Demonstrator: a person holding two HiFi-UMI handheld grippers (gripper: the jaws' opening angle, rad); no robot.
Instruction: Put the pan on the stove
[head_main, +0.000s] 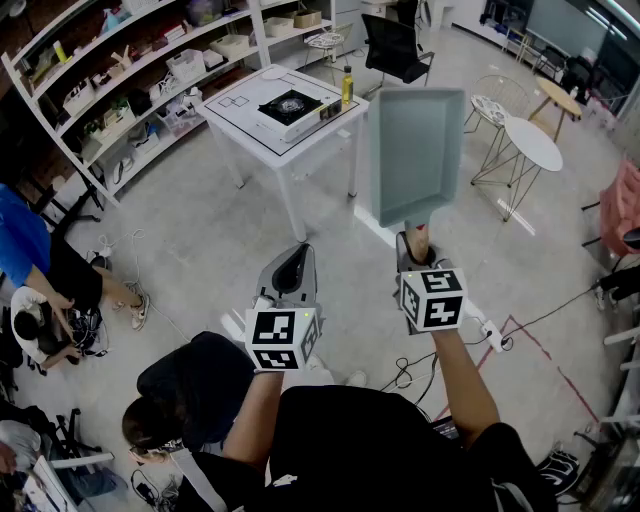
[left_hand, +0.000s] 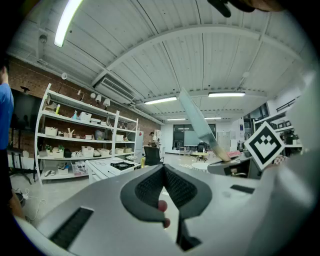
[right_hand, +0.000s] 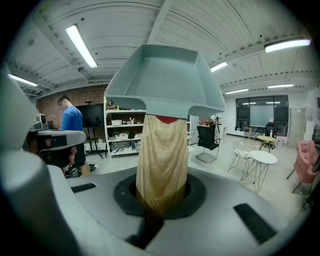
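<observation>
Right hand-held gripper (head_main: 415, 248) (right_hand: 161, 194): pressed together on the pan's wooden handle (right_hand: 162, 160), with the pan standing out ahead of the jaws.
Left hand-held gripper (head_main: 290, 272) (left_hand: 164, 171): pads pressed together at the tips with nothing between them; it is held beside the right one, on its left.
Pan (head_main: 417, 150) (right_hand: 165, 85) (left_hand: 195, 117): grey-green and rectangular, up in the air and carried by the handle alone. In the head view it is nearer than the stove and to the stove's right, well apart from it.
Stove (head_main: 292, 108) (left_hand: 122, 164): a single black burner in a white case, lying flat on the white bench (head_main: 235, 118).
Bottle (head_main: 347, 85): yellow and upright, just right of the stove at the bench corner.
Shelf (head_main: 120, 80): a long white rack left of the stove and beyond it, full of boxes and small goods.
Chair (head_main: 395, 45): a black office chair on the floor behind the stove.
Round table (head_main: 533, 143): white, well to the right of the stove.
People: one in a blue top (head_main: 22, 240) and one in black (head_main: 190, 385) low on the floor, left of the stove and nearer the camera.
</observation>
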